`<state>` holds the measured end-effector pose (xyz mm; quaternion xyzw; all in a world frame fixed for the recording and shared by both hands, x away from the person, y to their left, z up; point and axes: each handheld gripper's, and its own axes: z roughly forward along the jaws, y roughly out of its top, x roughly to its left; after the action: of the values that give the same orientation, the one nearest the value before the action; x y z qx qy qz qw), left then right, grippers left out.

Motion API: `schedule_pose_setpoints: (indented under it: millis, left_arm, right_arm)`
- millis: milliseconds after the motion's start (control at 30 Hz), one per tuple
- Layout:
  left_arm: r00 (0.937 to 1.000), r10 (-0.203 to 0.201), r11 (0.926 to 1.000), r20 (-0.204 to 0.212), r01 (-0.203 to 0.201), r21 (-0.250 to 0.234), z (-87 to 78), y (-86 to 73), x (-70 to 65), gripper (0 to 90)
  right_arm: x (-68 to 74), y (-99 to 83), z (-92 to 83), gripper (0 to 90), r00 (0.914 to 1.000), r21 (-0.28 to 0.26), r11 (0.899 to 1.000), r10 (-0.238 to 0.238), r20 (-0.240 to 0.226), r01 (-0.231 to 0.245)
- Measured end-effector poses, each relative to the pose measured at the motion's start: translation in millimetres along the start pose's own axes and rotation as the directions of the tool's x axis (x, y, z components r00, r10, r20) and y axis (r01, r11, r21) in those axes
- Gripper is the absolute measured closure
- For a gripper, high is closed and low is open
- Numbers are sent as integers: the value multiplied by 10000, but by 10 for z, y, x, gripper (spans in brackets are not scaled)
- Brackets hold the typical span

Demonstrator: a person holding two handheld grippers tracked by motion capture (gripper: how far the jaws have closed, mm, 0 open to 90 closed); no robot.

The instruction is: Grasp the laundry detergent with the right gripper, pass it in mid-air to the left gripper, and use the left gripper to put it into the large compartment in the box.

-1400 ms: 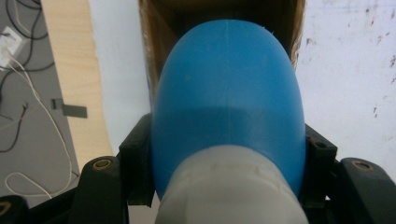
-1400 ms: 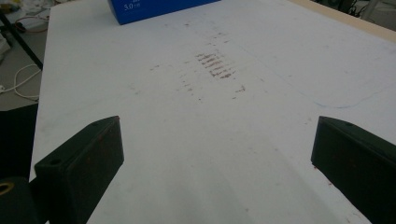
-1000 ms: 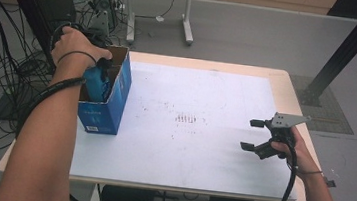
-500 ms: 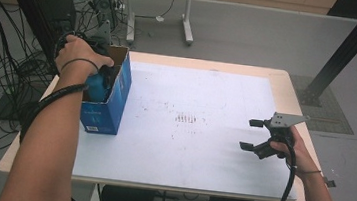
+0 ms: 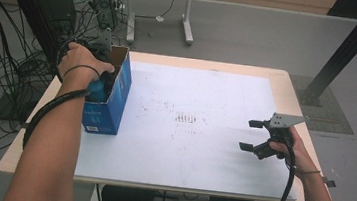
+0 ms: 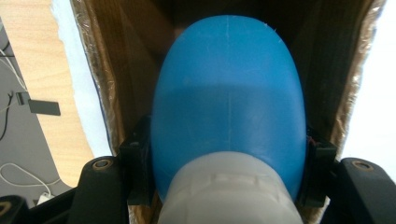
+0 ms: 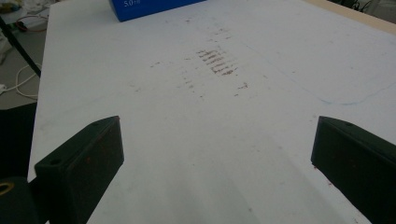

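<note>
Blue bottle (image 6: 227, 93) with white cap, clamped at its shoulders, base-first inside open blue carton (image 5: 117, 91).

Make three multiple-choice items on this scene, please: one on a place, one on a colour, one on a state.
1. Where is the blue bottle?
A. inside the open box
B. on the white mat
C. on the floor

2. What colour is the bottle's cap?
A. red
B. white
C. black

3. How are the right tongs?
A. shut on a bottle
B. shut on a cable
C. open, holding nothing

Key: 1 A, cardboard walls surround the bottle in the left gripper view; 2 B, a pale cap sits between the left tongs; 3 C, jaws wide apart over the mat.
</note>
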<state>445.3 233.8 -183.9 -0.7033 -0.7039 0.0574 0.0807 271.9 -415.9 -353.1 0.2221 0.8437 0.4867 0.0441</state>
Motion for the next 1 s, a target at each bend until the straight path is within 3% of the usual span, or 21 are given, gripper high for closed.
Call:
schedule_pose_setpoints:
  millis: [367, 1000]
  left_arm:
    - [9999, -23, 9999, 102, 22, 153, 116, 34, 18, 380]
    - [9999, -85, 9999, 127, 85, 60, 126, 26, 31, 379]
  right_arm:
    - [-15, -1, 21, 24, 10000, 22, 10000, 11, -44, -11]
    - [-27, -24, 33, 25, 10000, 8, 10000, 56, -51, -56]
